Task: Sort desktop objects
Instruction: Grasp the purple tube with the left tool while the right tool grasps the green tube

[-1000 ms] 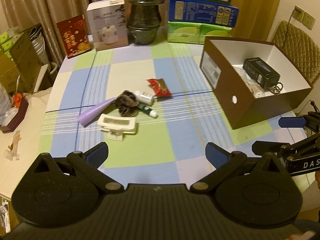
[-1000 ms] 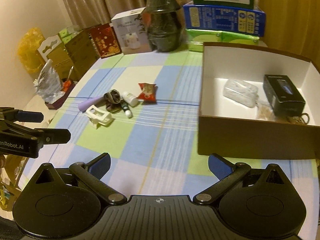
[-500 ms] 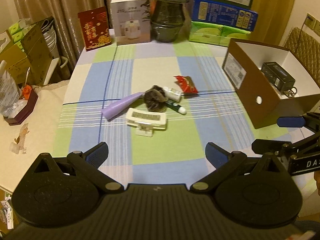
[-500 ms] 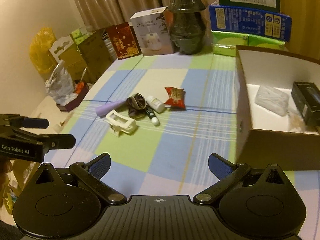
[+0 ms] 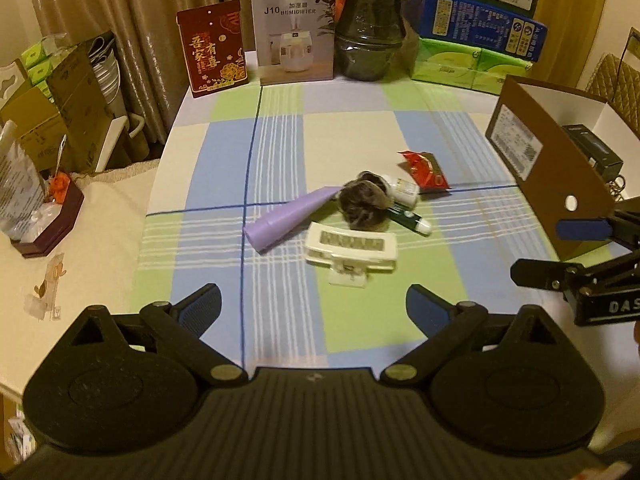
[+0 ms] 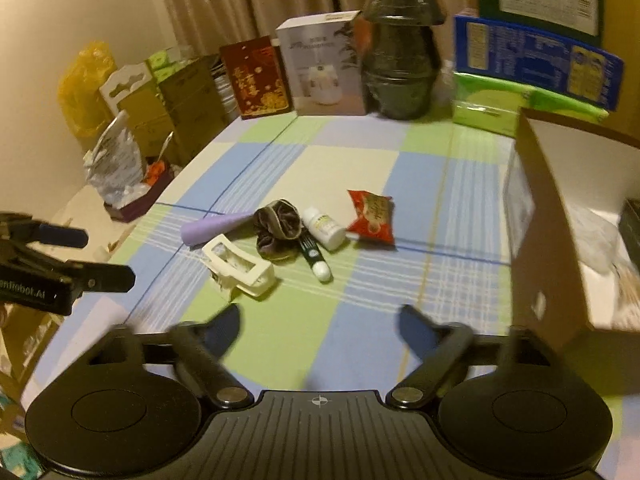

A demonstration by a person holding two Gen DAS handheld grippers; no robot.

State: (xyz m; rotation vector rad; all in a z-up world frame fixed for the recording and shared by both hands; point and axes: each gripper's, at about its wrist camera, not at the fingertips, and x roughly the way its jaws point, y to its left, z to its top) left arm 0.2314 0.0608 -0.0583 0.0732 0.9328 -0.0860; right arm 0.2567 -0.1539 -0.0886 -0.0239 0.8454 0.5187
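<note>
**Clutter ahead of both tongs, nothing gripped yet**

Clutter sits in one tight heap on the checked table [image 5: 352, 128], straight ahead of the left tongs [image 5: 314, 306] and ahead and slightly left of the right tongs [image 6: 320, 326]. Both pairs hang spread wide above the cloth with nothing between the pads.

Nearest the left tongs lies the white clip [image 5: 352, 246], hard plastic, probably light and stiff; its long flat sides look the best place to pinch, since the sprung tail may slip. Just beyond it, touching or nearly so, is the dark scrunchie [image 5: 364, 202], soft and squashy, easy to take anywhere but likely to drag its neighbours along. To the left of that points the purple tube [image 5: 292, 218], smooth and tapered; the wide crimped end should hold better than the narrow end, which runs under the scrunchie. To the right rest a small white bottle [image 5: 402, 189] and a green stick [image 5: 408, 220], both round and likely to roll, so grip across the middle. The red packet [image 5: 424, 170] is crinkly and weightless; pinch an edge.

The brown box [image 5: 548, 176], far right of the left tongs and close right of the right tongs, looks the likely destination.
</note>
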